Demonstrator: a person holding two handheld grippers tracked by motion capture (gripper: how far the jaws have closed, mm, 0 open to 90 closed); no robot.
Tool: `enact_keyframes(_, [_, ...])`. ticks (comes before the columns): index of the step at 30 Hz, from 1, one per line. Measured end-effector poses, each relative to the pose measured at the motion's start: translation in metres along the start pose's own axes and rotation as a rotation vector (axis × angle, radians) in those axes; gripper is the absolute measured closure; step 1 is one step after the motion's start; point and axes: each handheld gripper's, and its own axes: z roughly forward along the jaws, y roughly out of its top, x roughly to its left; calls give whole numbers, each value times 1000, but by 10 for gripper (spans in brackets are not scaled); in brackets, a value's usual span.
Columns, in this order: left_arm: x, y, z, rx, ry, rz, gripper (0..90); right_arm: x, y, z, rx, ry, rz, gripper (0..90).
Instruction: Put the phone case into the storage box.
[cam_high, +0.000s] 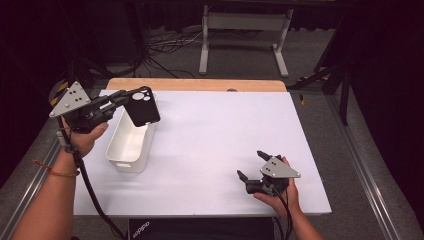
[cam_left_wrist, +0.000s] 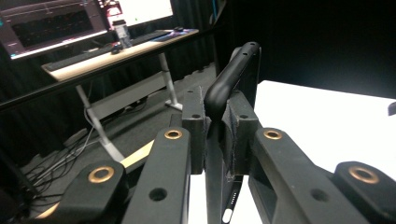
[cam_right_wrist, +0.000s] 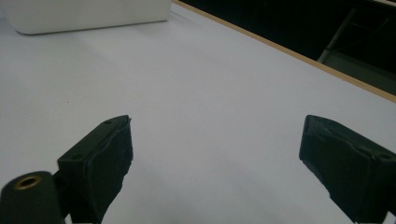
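Note:
A black phone case (cam_high: 144, 106) with a round camera cut-out hangs in the air over the far end of a white bin (cam_high: 131, 141). My left gripper (cam_high: 126, 98) is shut on its edge. In the left gripper view the case (cam_left_wrist: 229, 74) stands edge-on between the two pads, rising above them. My right gripper (cam_high: 252, 164) rests near the table's front right, held in a hand, jaws wide apart. Its own view shows both fingers (cam_right_wrist: 100, 158) spread over bare white table with nothing between them.
The white table top (cam_high: 220, 135) has a wooden strip (cam_high: 195, 84) along its far edge. The white bin (cam_right_wrist: 88, 14) lies at the table's left side. Behind the table stand a white desk frame (cam_high: 245, 35) and floor cables (cam_high: 165, 47). Monitors (cam_left_wrist: 51, 21) sit on a far desk.

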Motion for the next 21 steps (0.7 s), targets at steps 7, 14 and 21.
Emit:
enact_keyframes(7, [23,-4,-2,11,25,-3,813,0,-1,1,5,-3,0,105])
enact_keyframes(14, [41,-11,3,31,47,1,813,1,0,2,-4,2,-1,106])
enact_keyframes(21, [55,-21,17,59,39,9,813,1,1,4,-6,13,25,106])
